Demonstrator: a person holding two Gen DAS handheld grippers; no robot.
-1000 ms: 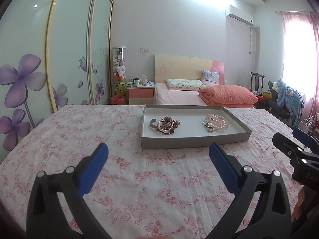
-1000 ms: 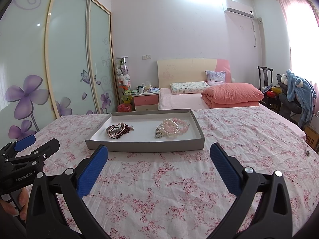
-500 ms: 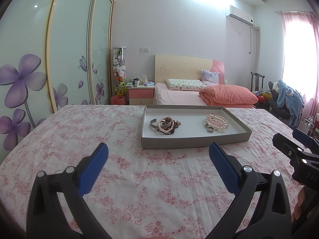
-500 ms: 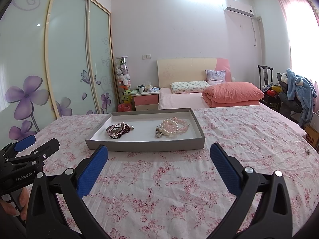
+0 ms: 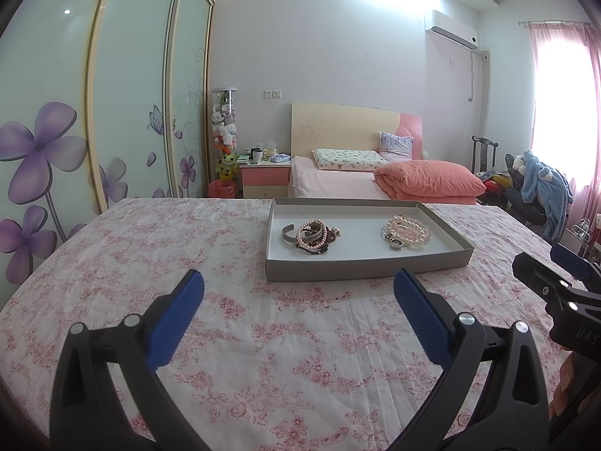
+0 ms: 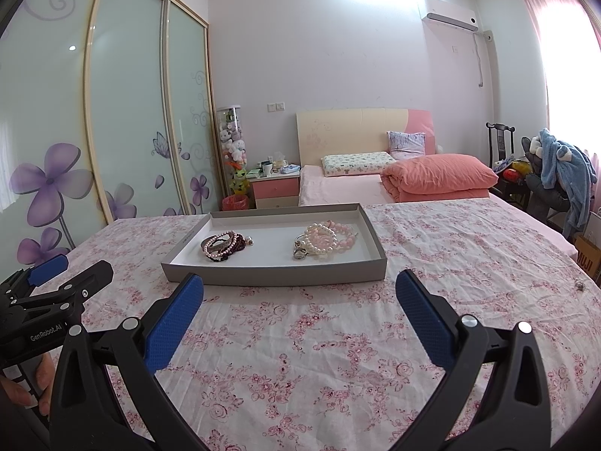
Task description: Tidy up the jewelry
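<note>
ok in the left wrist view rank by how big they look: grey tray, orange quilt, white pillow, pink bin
1. grey tray
2. orange quilt
3. white pillow
4. pink bin
The tray sits nearest the camera, so true sizes may differ.

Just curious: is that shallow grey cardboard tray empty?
Not empty. The shallow grey cardboard tray holds two heaps: dark and pink bead bracelets, and pale pearl bracelets.

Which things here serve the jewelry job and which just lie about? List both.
Job: shallow grey cardboard tray; dark bead and pink pearl bracelet pile; pale pink and white pearl bracelet pile.
Lying about: small silvery trinket on floral cloth.
</note>
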